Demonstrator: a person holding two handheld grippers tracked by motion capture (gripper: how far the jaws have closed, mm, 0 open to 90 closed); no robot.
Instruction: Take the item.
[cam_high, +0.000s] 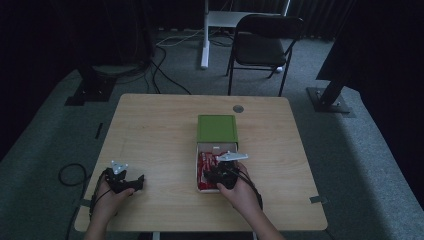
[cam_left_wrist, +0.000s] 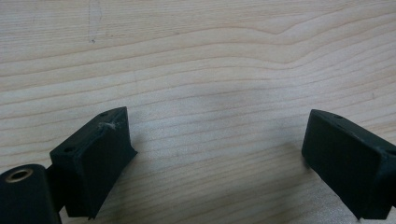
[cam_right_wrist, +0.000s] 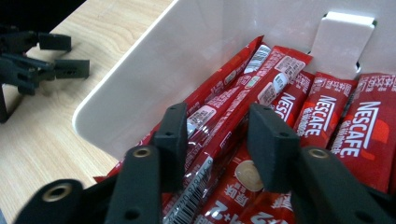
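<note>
Sachets: red Nescafe stick packets (cam_right_wrist: 299, 100) lie heaped in the white tray; their lower ends are cut off by the bottom edge of the right gripper view, and in the high view they read only as a dim red patch (cam_high: 204, 169).
Tray: a white drawer-like tray (cam_right_wrist: 154, 70) pulled out from the near side of the green box (cam_high: 217, 128), at the middle of the table; its far end is hidden under the box.
Right gripper: the right gripper (cam_right_wrist: 217, 133) is lowered into the tray with its jaws partly apart, either side of one long sachet (cam_right_wrist: 233, 116); whether the pads actually press it cannot be told.
Left gripper: the left gripper (cam_left_wrist: 217, 154) has its jaws spread wide over bare wood with nothing between them; in the high view it sits near the table's near left corner (cam_high: 121, 179), well apart from the tray.
Table: light wooden top (cam_high: 150, 135), with a small round grey disc (cam_high: 238, 108) near the far edge.
Surroundings: a black chair (cam_high: 262, 42) stands beyond the table; the room is dark and details there are hard to make out.
</note>
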